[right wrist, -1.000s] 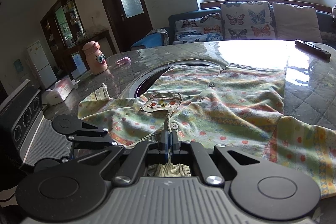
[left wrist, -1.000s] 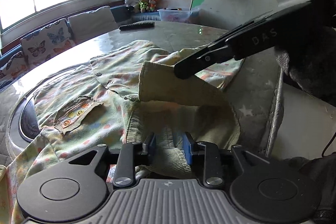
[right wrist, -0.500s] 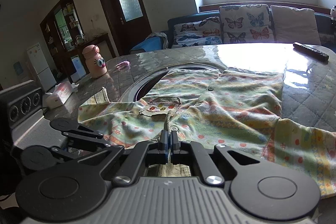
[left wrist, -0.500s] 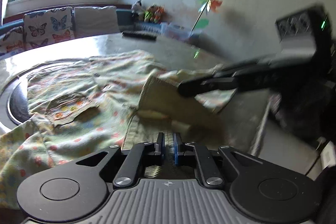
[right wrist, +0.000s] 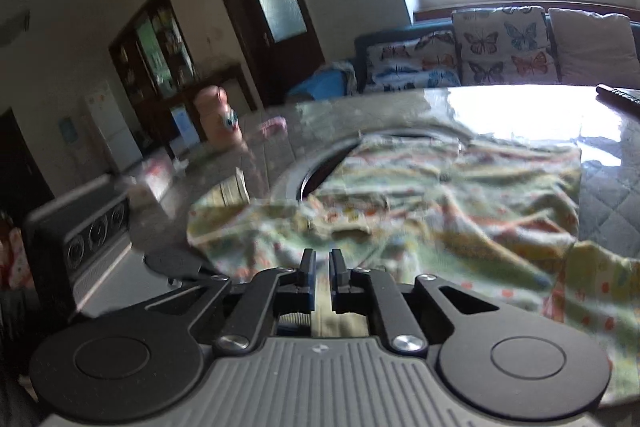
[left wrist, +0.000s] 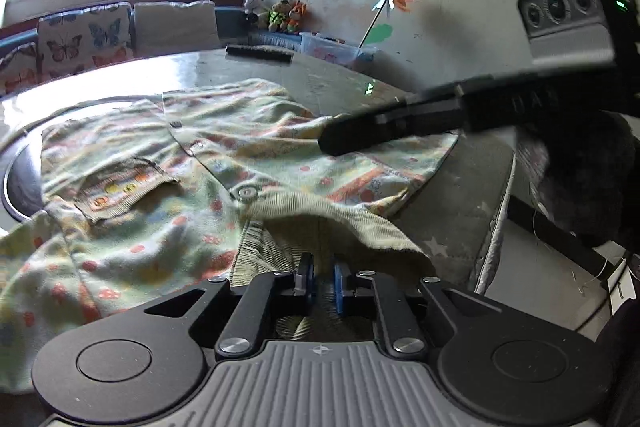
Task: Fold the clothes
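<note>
A green patterned child's shirt point(left wrist: 168, 163) with a chest pocket point(left wrist: 124, 187) lies spread on the round table; it also shows, blurred, in the right wrist view point(right wrist: 440, 211). My left gripper point(left wrist: 321, 281) is slightly open around the shirt's ribbed collar edge point(left wrist: 340, 219) at the near side. My right gripper point(right wrist: 321, 275) is slightly open and lifted above the shirt; nothing shows pinched between its pads. Its fingers point(left wrist: 384, 131) cross the left wrist view above the shirt's right part.
A remote control point(left wrist: 259, 53) lies at the table's far side. The table edge point(left wrist: 492, 227) drops off to the right. A pink toy jar point(right wrist: 218, 119) stands on the table's far left. Butterfly cushions point(right wrist: 500, 43) line the sofa behind.
My right gripper let go of the collar flap and rose; the flap dropped flat onto the shirt. My left gripper's jaws opened slightly from their closed state half a second ago.
</note>
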A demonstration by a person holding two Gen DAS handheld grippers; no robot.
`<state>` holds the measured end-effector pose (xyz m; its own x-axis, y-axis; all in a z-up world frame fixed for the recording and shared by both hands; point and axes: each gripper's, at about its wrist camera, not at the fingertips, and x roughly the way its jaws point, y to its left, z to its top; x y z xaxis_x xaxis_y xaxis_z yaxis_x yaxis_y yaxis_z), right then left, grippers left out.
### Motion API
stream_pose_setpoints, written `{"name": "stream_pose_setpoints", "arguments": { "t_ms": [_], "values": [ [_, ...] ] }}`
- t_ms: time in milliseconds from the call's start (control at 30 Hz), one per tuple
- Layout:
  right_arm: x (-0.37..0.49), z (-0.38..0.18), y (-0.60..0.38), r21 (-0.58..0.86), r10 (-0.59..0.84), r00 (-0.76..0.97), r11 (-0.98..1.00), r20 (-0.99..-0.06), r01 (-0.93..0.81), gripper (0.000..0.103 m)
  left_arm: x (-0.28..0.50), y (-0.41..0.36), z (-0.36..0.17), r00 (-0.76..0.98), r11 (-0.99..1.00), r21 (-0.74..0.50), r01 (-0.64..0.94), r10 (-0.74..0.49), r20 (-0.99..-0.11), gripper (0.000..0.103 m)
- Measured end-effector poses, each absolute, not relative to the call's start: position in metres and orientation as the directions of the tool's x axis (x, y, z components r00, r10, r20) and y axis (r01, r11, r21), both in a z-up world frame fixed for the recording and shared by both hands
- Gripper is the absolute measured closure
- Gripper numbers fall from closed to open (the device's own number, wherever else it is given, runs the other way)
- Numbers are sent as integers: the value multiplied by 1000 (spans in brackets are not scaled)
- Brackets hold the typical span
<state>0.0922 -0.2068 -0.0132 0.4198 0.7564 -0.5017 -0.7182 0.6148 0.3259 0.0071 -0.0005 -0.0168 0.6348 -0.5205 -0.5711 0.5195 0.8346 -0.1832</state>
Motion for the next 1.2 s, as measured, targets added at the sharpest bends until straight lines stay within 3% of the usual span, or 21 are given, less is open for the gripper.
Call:
{"name": "stream_pose_setpoints", "arguments": {
  "t_ms": [67,133,267,300,333,433,567,767,1000,1200],
  "values": [
    [96,-14,-206,315,745,435,629,-506,-710,96,2,2,-13,651,840,-170,515,-513,-560,81],
    [103,-22,-197,271,706,450,657,-546,-703,95,-3,5,-9,674,851,-152,503,-496,-548,54],
    [107,-39,-182,224,676,426,654,-601,-723,95,-13,18,-2,725,883,-127,451,-446,-525,36],
    [107,-43,-178,211,669,419,650,-613,-730,95,-15,22,0,740,894,-122,432,-429,-519,25],
    [107,-48,-174,198,662,413,647,-626,-737,93,-17,27,2,755,904,-117,411,-410,-512,17],
    [103,-56,-168,174,649,398,635,-649,-753,83,-21,46,7,804,937,-95,336,-338,-490,7],
    [97,-64,-162,153,639,381,619,-669,-770,71,-15,75,10,844,974,-90,209,-226,-486,5],
    [98,-65,-163,181,651,364,615,-666,-768,65,5,113,-7,820,991,-93,96,-131,-557,5],
    [98,-64,-161,190,657,355,609,-665,-770,59,15,166,-21,779,976,-47,-212,139,-612,5],
    [99,-65,-161,198,663,349,604,-662,-772,57,16,204,-26,725,921,-38,-389,280,-629,5]
  ]
}}
